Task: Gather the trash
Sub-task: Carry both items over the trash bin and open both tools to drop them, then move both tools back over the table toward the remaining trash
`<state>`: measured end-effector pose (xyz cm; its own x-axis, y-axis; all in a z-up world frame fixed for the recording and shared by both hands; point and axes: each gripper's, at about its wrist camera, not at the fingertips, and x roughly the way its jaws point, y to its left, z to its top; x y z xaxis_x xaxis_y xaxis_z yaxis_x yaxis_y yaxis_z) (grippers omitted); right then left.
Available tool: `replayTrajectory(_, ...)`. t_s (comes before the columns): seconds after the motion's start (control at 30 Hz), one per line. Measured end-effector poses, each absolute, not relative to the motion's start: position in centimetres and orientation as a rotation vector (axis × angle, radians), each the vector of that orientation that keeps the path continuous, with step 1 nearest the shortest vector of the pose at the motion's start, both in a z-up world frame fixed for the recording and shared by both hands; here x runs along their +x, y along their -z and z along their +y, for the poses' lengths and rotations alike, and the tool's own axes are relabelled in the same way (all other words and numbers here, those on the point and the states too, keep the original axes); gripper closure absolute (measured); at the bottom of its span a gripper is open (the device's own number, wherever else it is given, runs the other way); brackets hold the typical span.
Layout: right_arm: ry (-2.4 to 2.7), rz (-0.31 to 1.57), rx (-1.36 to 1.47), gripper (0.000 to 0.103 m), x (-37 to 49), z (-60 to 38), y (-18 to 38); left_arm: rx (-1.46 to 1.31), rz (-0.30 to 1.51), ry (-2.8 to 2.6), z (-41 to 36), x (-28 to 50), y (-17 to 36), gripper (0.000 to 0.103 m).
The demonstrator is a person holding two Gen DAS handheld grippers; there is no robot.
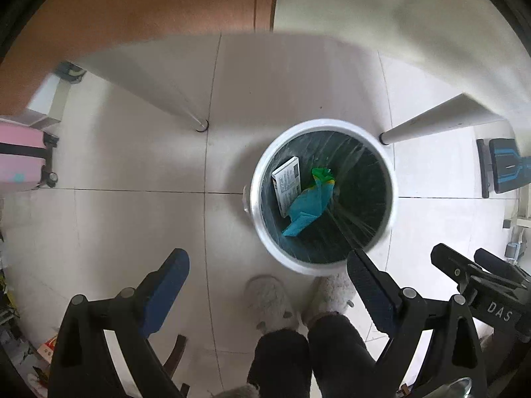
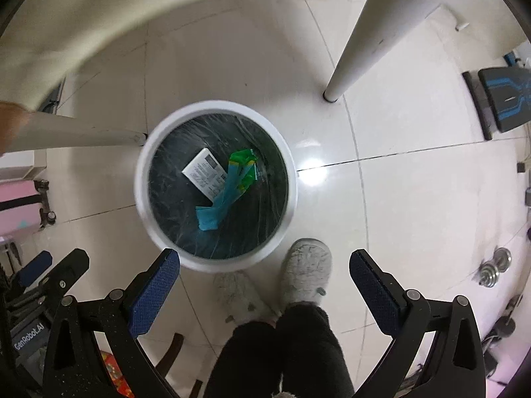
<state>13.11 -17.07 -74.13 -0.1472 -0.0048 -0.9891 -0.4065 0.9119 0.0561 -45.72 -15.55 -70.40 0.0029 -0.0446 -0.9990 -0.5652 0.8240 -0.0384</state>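
Lying in bin (image 2: 142, 179), wrapper (image 2: 229, 189) long axis slanted, tools spread

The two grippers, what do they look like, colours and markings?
Both are black linkage frames with silver pivot pins and blue textured pads on the fingers. The left gripper carries white "GenRobot.AI" lettering, read in the right wrist view; the right gripper shows "DAS" in the left wrist view.

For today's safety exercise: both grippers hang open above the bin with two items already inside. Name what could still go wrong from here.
1. The white bin stands right at the person's slippers; a step forward may tip it.
2. The table leg stands close by, so a swinging right gripper could strike it.
3. The teal wrapper lies loose on the white box; a tipped bin would likely spill both.
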Motion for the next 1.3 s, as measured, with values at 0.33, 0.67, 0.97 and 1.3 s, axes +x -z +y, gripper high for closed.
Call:
replayTrajectory(0.33, -0.413, 1.620, -0.354, 0.000, 11.0, -18.5, 58.7, -0.515, 1.520, -0.443, -12.5, -43.0, 57.8, 0.006)
replayTrajectory(0.67, -0.451, 1.596, -0.173, 0.000, 11.5, -20.1, 41.4, -0.545, 1.419, -0.449, -11.2, -42.0, 44.5, 0.006)
replayTrajectory(0.97, -0.502, 1.442, -0.085, 0.000, 22.7, -17.1, 29.6, -0.488, 1.270, -0.548, -5.3, -30.9, 36.3, 0.006)
replayTrajectory(1.3, -0.432, 1.463, 0.015, 0.000, 43.8, -12.3, 30.5, -0.581, 1.300, -0.665, 3.9, -16.6, 38.0, 0.006)
